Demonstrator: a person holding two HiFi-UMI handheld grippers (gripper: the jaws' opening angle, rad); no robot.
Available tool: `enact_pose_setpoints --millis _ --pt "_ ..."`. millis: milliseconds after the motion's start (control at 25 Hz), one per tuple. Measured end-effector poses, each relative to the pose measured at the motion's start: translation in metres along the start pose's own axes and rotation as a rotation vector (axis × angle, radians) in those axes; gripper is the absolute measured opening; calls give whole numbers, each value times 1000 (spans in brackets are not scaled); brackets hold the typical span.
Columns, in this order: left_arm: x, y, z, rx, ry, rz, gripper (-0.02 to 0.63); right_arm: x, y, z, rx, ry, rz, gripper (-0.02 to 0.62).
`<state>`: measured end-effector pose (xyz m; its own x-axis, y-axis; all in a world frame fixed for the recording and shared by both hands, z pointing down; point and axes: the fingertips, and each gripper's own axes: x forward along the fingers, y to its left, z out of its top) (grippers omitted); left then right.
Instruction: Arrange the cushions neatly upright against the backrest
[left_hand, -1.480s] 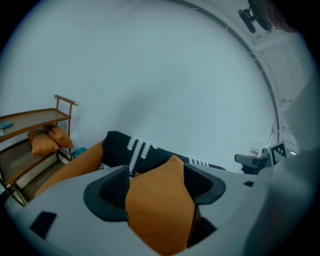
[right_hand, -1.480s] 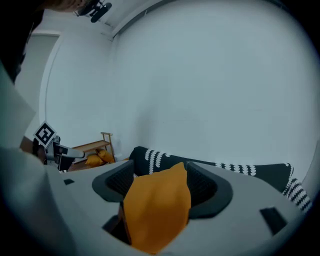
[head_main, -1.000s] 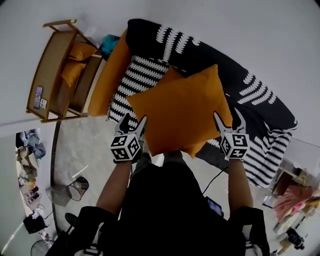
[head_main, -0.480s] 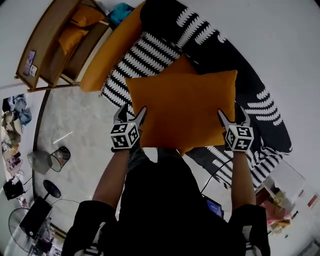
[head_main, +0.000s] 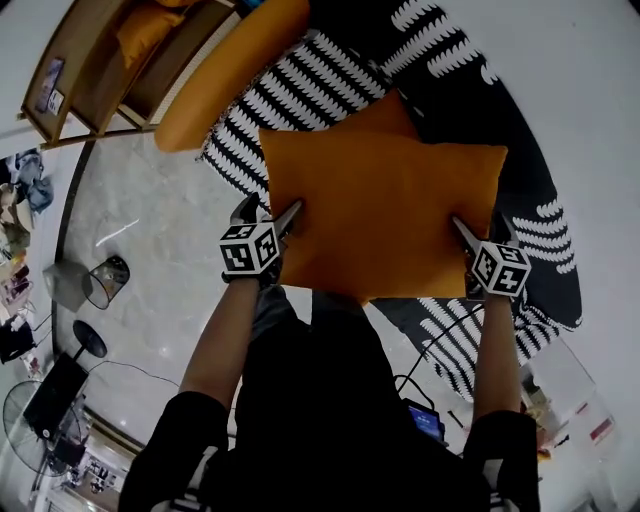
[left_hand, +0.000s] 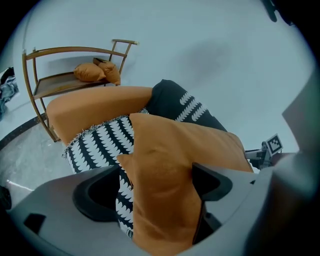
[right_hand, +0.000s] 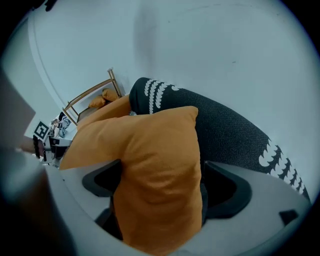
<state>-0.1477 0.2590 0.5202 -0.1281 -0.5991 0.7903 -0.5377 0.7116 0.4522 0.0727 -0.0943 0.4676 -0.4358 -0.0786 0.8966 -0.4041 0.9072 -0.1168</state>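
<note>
Item: large orange cushion (head_main: 385, 215), spread broadside over the seat of the sofa (head_main: 470, 90), one side edge inside each of our tools.

Left gripper (head_main: 270, 210): jaws wide and just opening further. The cushion edge sits between them, against one jaw, with a gap at the other.

Right gripper (head_main: 480, 230): jaws likewise just spread to a wide gape. We see the cushion bulging between them, not pinched.

Second orange cushion (head_main: 385, 112): on the sofa seat, under the first.

Wooden rack (head_main: 90, 70): off the sofa's end, small orange cushions (left_hand: 95, 72) on its shelf.
</note>
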Motion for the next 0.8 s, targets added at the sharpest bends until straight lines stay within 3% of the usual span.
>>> enact_pose_setpoints --millis 120,320,560,600,680,800 --pt "12 4 -3 -27 18 -29 470 12 -5 -4 27 8 10 516" --pt "35 10 -5 -109 47 -134 499 35 -8 -10 176 3 66 538" --pt "43 2 -12 -229 71 -280 496 36 -1 -15 211 -11 106 535" --pt "42 -1 -13 -240 70 -306 477 33 4 -16 212 -9 119 528" --pt "34 -8 -13 -238 64 -354 382 25 16 -18 193 -8 132 454" --pt "14 -15 -8 -181 50 -412 269 2 38 -17 129 -46 88 328"
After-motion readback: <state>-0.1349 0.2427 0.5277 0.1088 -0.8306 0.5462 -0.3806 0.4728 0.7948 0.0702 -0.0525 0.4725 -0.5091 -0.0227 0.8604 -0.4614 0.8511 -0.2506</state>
